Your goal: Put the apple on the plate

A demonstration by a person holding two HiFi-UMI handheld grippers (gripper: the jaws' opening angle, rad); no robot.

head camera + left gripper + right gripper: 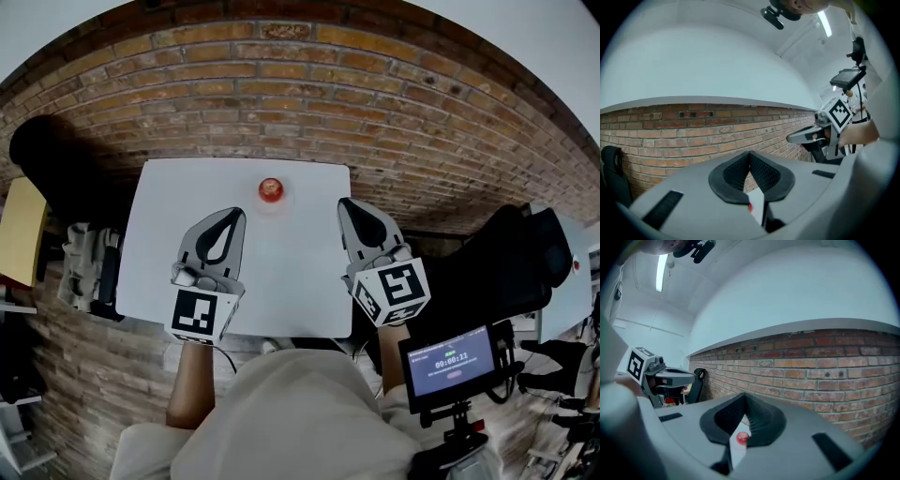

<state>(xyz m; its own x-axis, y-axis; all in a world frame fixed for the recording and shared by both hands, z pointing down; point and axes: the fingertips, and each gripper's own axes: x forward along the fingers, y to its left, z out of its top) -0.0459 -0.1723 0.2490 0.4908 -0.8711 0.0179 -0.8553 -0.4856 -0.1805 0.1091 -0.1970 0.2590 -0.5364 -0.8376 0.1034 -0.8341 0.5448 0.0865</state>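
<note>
Apple (270,190) seems already on the plate (284,204), far side; left gripper (233,216) and right gripper (346,203), both closed empty, should retreat clear.

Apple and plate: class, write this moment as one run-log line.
apple: sits on plate | plate: far side of table | left claw: shut, empty | right claw: shut, empty

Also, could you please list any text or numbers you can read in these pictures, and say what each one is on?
"00:00:12", last digits unsure: on the small dark-framed screen at the lower right of the head view.
Smaller line under those digits: too blurred to read.
Black-and-white square marker cubes: patterns only, no words.
Nothing else is readable in any view.
</note>
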